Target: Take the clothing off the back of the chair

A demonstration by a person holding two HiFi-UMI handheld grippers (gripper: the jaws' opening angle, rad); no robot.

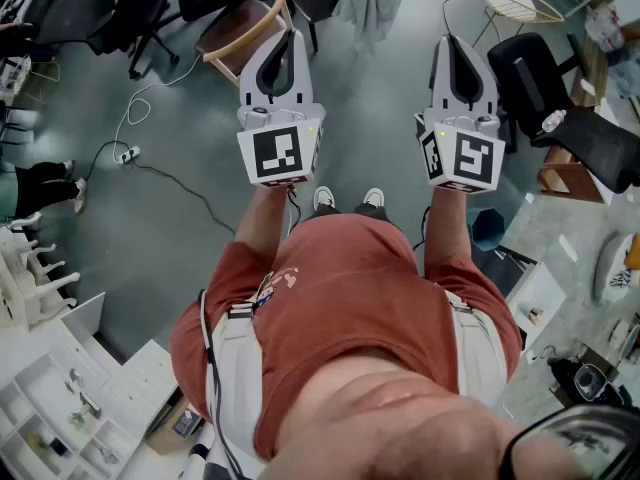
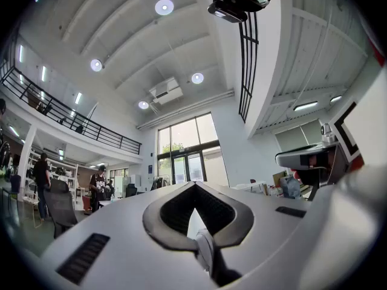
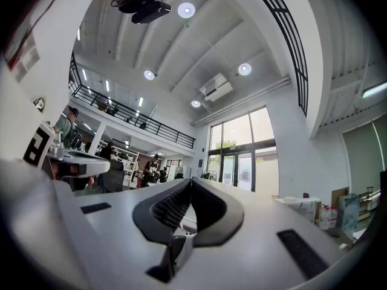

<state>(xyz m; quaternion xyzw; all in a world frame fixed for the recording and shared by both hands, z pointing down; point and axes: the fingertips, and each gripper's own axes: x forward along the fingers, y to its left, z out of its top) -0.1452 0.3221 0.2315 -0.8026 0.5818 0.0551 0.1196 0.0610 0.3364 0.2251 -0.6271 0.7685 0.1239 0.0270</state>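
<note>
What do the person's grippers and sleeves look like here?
The left gripper and right gripper are pale grey tapered shells with black-lined jaws, each carrying a white cube of black square markers. The person wears a rust-red short-sleeved T-shirt under pale harness straps.

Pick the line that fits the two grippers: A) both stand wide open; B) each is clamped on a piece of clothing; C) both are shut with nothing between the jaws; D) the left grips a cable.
C: the left gripper and the right gripper each show their jaw tips meeting in their own views, with no cloth or anything else between them.
</note>
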